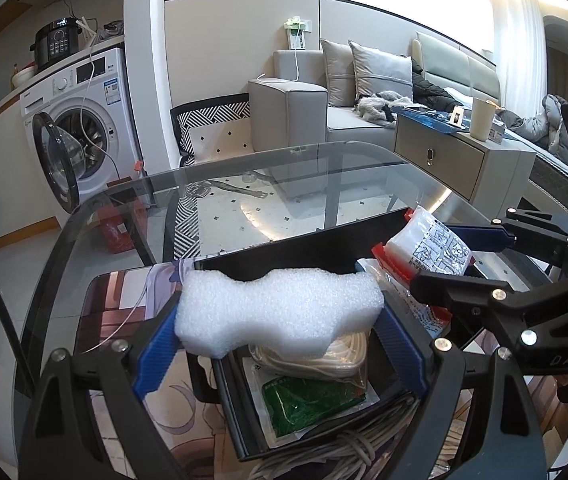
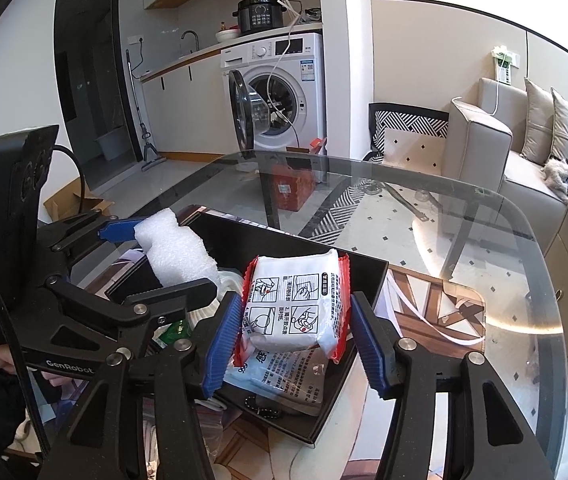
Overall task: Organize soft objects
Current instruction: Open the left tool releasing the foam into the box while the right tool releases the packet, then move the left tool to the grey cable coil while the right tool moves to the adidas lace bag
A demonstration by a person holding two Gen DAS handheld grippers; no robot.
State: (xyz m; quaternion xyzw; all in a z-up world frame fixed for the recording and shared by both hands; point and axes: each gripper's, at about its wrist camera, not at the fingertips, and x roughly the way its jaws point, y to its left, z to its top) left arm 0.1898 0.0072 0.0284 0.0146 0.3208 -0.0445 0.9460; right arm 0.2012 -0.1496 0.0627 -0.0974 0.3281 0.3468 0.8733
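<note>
My left gripper [image 1: 280, 320] is shut on a white foam block [image 1: 280, 312] and holds it above a black tray [image 1: 244, 252]. The foam also shows in the right wrist view [image 2: 176, 252]. My right gripper [image 2: 291, 316] is shut on a white soft pack with red edges [image 2: 291, 300], held over the same tray [image 2: 363, 264]; the pack shows in the left wrist view [image 1: 427, 244]. Inside the tray lie a coil of cream cord [image 1: 323, 356], a green packet [image 1: 307, 400] and a blue-white packet [image 2: 284, 372].
The tray stands on a glass table [image 2: 423, 208] with a printed mat [image 2: 435, 316]. Grey cable [image 1: 343, 448] lies at the tray's near edge. A washing machine [image 2: 280, 92] with open door, a sofa [image 1: 303, 100] and a cabinet [image 1: 443, 152] stand beyond.
</note>
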